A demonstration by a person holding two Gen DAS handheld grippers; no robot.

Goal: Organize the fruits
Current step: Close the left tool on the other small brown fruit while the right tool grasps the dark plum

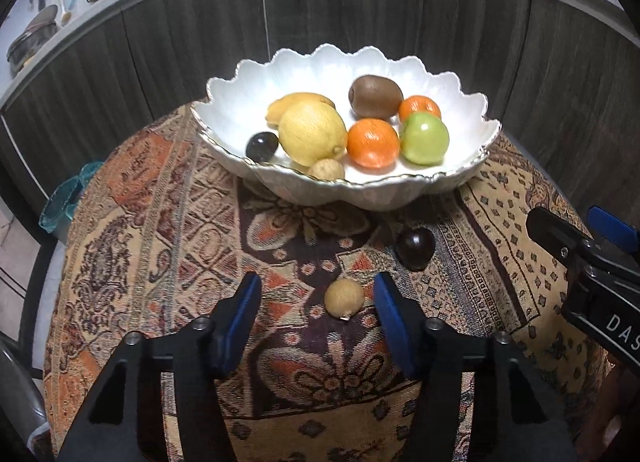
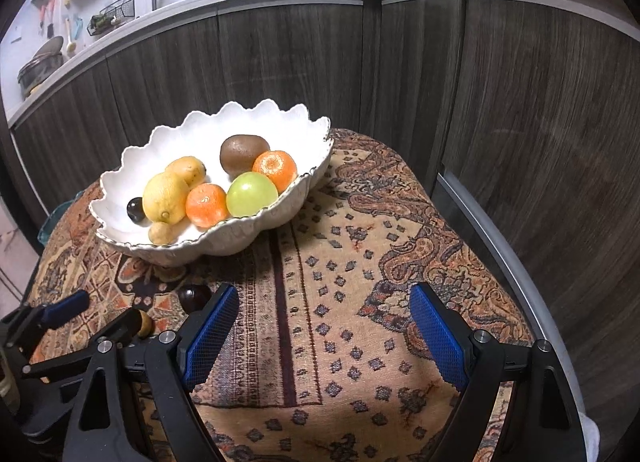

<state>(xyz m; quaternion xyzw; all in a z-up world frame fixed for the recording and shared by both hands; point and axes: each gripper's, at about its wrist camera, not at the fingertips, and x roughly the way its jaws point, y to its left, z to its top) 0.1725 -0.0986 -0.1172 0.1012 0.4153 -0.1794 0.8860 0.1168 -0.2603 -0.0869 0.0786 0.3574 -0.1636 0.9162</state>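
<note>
A small tan round fruit [image 1: 344, 298] lies on the patterned cloth between the blue pads of my left gripper [image 1: 318, 296], nearer the right pad, with a clear gap on its left. Neither pad presses it. A dark plum [image 1: 415, 248] sits just beyond, in front of the white scalloped bowl [image 1: 360, 197]. The bowl holds a lemon [image 1: 312, 131], a kiwi [image 1: 375, 95], two oranges, a green apple [image 1: 424, 137], a dark plum and a small tan fruit. My right gripper [image 2: 324, 318] stands open over bare cloth, right of the plum [image 2: 194, 298] and the left gripper [image 2: 100, 314].
The patterned cloth [image 2: 360, 262] covers a small table with a metal rail [image 2: 500, 246] along its right edge. Dark wooden cabinet fronts [image 2: 520, 101] stand close behind. A teal object [image 1: 64, 201] sits off the table's left edge.
</note>
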